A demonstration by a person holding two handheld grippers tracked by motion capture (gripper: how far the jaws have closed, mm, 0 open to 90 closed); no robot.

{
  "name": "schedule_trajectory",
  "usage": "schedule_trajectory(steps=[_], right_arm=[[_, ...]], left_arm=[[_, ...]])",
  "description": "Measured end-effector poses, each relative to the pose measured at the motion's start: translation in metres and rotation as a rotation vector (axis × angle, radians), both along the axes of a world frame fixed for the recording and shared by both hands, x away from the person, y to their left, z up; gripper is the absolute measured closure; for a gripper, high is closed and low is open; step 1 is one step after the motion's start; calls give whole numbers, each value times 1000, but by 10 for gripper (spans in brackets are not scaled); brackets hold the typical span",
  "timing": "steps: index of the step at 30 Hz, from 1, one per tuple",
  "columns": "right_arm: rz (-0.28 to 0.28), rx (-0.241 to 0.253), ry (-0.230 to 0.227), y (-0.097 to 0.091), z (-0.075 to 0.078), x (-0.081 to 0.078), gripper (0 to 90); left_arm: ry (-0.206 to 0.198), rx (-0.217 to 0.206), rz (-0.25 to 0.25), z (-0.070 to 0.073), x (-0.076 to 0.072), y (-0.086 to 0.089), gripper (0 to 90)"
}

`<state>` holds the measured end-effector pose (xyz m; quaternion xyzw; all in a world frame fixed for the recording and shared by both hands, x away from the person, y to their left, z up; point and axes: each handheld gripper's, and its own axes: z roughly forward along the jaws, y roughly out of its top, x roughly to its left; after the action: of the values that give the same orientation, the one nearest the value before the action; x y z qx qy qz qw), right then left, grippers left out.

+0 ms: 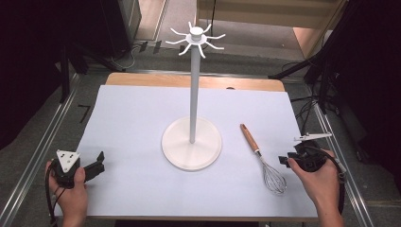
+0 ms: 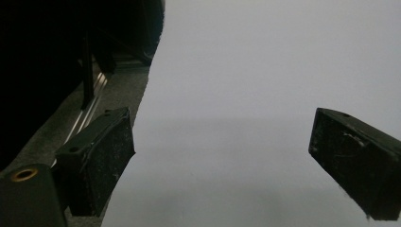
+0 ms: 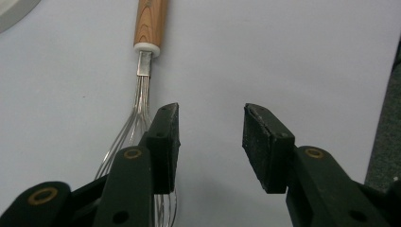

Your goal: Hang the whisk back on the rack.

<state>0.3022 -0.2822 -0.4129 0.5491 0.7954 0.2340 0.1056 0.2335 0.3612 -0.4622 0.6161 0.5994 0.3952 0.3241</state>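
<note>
Left gripper: I see my left gripper (image 1: 97, 166) low at the near left corner of the table, held in the left hand (image 1: 71, 191). From its own camera (image 2: 222, 161) the jaws stand wide apart with nothing between them but bare white sheet.
Right gripper: my right gripper (image 1: 285, 160) sits at the near right edge, held in the right hand (image 1: 321, 182). Its own view (image 3: 210, 137) shows the jaws parted by a moderate gap, gripping nothing.
Whisk: the whisk (image 1: 263, 159) lies flat on the sheet, right of the stand base, wooden handle pointing away from me and wire head toward me. In the right gripper view the whisk (image 3: 142, 85) runs just beside and partly under the left-hand jaw, outside the gap; I cannot tell whether that jaw touches the wires.
Stand: a white hook stand (image 1: 193, 99) rises upright from a round base in the middle of the table, its curved hooks fanned out at the top. It sits between my two grippers, well apart from both. A sliver of its base (image 3: 14, 12) shows at the upper left corner of the right gripper view.
Table: a white sheet (image 1: 137, 123) covers the wooden table; a strip of wood shows along the far edge.
Surroundings: grey floor, metal rails on both sides, dark stands and cables beyond the table.
</note>
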Motion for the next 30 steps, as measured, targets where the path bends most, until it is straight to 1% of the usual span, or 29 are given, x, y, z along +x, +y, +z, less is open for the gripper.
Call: schedule_trajectory(steps=[2,4,5,6,8,11,13,15,18,25,27,28,30], right_arm=[[4,-3,32,3,1,4,570],[19,-7,73,7,0,8,554],[22,-16,96,10,0,9,536],[21,-17,129,13,-1,12,530],[26,-20,159,16,-2,15,528],[22,-4,176,18,-2,20,539],[17,16,181,19,-1,23,543],[0,38,203,20,0,25,557],[7,46,215,23,0,29,590],[51,22,260,35,-6,35,622],[51,23,264,37,-7,37,644],[47,27,274,38,-7,38,650],[52,20,280,41,-9,40,657]], left_arm=[[-2,-2,-1,0,0,0,79],[-2,-2,-1,0,0,0,79],[0,-1,0,0,0,0,79],[5,2,0,0,0,0,79],[12,5,4,0,1,0,79],[12,9,1,0,1,-1,79],[10,12,-1,0,1,-1,80],[9,11,-2,0,1,-1,79],[9,12,-3,0,1,-1,79],[8,12,-5,0,1,-1,79],[7,12,-6,0,1,-1,80],[7,11,-6,0,1,-1,79],[8,11,-6,0,1,-1,79]])
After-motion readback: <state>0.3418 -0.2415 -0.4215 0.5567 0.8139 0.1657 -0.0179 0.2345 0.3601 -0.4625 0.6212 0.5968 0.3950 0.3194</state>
